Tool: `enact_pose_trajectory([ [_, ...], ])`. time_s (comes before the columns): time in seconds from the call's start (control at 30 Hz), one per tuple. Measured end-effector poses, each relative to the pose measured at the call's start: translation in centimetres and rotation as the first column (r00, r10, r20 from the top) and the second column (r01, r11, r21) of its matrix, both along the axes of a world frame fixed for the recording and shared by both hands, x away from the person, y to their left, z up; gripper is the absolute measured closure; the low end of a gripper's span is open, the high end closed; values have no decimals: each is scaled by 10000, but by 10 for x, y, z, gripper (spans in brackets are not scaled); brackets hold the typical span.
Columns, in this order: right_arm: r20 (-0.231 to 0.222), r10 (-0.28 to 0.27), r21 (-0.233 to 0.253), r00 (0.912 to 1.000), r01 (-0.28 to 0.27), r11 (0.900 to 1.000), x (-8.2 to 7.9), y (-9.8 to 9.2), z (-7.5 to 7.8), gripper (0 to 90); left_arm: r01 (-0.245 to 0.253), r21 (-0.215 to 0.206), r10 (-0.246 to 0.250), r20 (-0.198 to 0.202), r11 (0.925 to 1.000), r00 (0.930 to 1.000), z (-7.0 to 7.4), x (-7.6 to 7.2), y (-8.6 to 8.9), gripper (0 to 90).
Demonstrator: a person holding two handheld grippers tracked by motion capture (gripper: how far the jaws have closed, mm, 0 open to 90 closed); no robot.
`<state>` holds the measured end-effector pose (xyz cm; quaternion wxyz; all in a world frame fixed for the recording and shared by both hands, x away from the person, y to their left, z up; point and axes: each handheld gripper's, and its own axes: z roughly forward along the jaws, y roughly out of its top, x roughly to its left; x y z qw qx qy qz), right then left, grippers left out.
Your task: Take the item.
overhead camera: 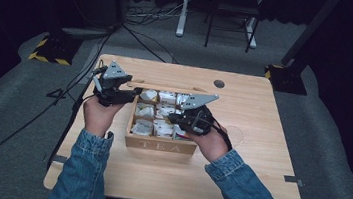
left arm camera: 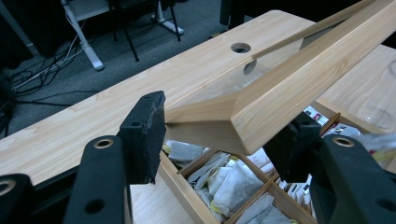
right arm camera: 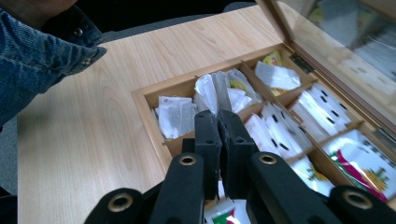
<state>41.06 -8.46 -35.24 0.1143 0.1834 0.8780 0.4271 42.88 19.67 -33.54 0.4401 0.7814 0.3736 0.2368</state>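
Note:
A wooden box [overhead camera: 159, 145] marked TEA stands mid-table, its compartments filled with tea bags [overhead camera: 155, 111]. Its glass-paned wooden lid [left arm camera: 299, 70] is raised. My left gripper [overhead camera: 135, 93] is at the box's far left corner, and a corner of the lid frame sits between its jaws [left arm camera: 224, 121], which close on it. My right gripper [overhead camera: 175, 117] hovers over the right-hand compartments. Its jaws [right arm camera: 218, 116] are pressed together above the tea bags [right arm camera: 275, 133], and I see nothing held between them. The lid [right arm camera: 327, 42] leans back behind the box's wall [right arm camera: 140, 100].
A round cable hole [overhead camera: 219, 83] is in the table's far side. A clear round object [overhead camera: 236, 134] lies right of the box. Denim sleeves [overhead camera: 81, 169] come in from the near edge. Cables, a stand and chair legs are on the floor beyond.

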Motion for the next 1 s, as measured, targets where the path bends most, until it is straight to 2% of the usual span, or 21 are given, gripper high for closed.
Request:
enact_pose_trajectory([
  [0.23,14,-420,199,9991,420,9989,-2,-22,4,870,-14,-4,14,-9,10000,10000,0,0,0,433],
  [0.57,102,-1027,88,9947,1026,9947,-8,-57,9,870,-24,2,24,-17,10000,10000,0,0,0,433],
  [0.83,174,-1542,152,9879,1539,9880,-11,-82,12,870,-29,-15,29,-23,10000,10000,0,-1,0,433],
  [1.0,135,-1948,233,9808,1944,9806,-12,-99,11,870,-41,36,41,-31,10000,10000,0,-1,-1,433],
])
